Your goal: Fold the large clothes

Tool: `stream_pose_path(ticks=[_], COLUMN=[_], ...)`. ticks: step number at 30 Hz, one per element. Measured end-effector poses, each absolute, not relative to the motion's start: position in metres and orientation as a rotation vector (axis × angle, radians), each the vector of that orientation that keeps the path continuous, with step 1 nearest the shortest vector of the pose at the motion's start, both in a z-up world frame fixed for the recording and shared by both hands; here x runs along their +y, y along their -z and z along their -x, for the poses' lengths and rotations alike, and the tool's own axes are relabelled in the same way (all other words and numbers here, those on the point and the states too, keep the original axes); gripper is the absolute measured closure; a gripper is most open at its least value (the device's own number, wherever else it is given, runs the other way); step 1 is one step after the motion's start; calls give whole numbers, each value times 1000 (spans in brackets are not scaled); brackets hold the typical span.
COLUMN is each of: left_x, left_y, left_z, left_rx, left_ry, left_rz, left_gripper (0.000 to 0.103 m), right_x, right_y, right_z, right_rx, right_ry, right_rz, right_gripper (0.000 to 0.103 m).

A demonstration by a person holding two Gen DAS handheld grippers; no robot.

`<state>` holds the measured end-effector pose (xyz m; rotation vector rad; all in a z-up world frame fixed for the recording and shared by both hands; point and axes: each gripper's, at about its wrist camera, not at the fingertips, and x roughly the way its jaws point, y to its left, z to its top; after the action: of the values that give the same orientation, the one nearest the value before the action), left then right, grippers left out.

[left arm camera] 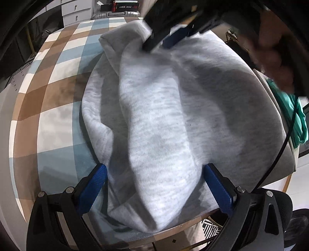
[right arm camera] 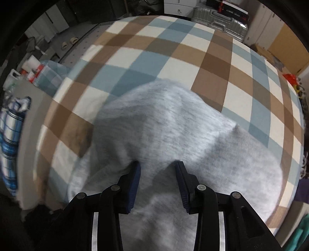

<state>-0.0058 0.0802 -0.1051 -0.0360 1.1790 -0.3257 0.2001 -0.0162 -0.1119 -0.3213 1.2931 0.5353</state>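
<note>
A light grey sweatshirt [left arm camera: 173, 115] lies bunched in thick folds on a checked table cover [left arm camera: 48, 115]. In the left wrist view my left gripper [left arm camera: 156, 171] points down over its near end, jaws wide apart, with a fold of the cloth lying loose between the blue pads [left arm camera: 218, 187]. My right gripper [left arm camera: 160, 41] shows at the top of that view, over the garment's far end, with a hand [left arm camera: 274, 58] behind it. In the right wrist view the right gripper [right arm camera: 157, 168] hovers just above the grey sweatshirt [right arm camera: 173, 131], its jaws apart and the pads not pressing the cloth.
The checked cover [right arm camera: 173, 58] stretches bare beyond the garment. A silver suitcase [right arm camera: 218, 21] and white drawers [left arm camera: 77, 9] stand past the far edge. A teal cloth [left arm camera: 295, 119] hangs at the right, and a blue plaid fabric [right arm camera: 9, 135] lies off the left side.
</note>
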Motion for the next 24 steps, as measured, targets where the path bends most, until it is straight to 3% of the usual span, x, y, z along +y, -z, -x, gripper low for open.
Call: stream_pose_path(ticks=[3,5,12,15,24], left_x=[80,81,81,83,77], left_y=[104,103,107,107,106], left_z=[5,5,-3,-4,-2], left_rx=[1176,1180,1179,1181,1178], left_ry=[324,324,320,326,322], left_rz=[26,29,12,13,-4], left_gripper=[4,4,4,4,4], right_x=[-27,-26,2,-5,-79], right_y=[70,63,133,133,64], right_z=[-207,-214,-229,-236,-218], right_rx=[1155,1128,1246,1262,1216], right_ry=[-557,-514,-432,-428,-468], right_rz=[218,223,328,260,208], right_gripper=[66,59,60,60,61])
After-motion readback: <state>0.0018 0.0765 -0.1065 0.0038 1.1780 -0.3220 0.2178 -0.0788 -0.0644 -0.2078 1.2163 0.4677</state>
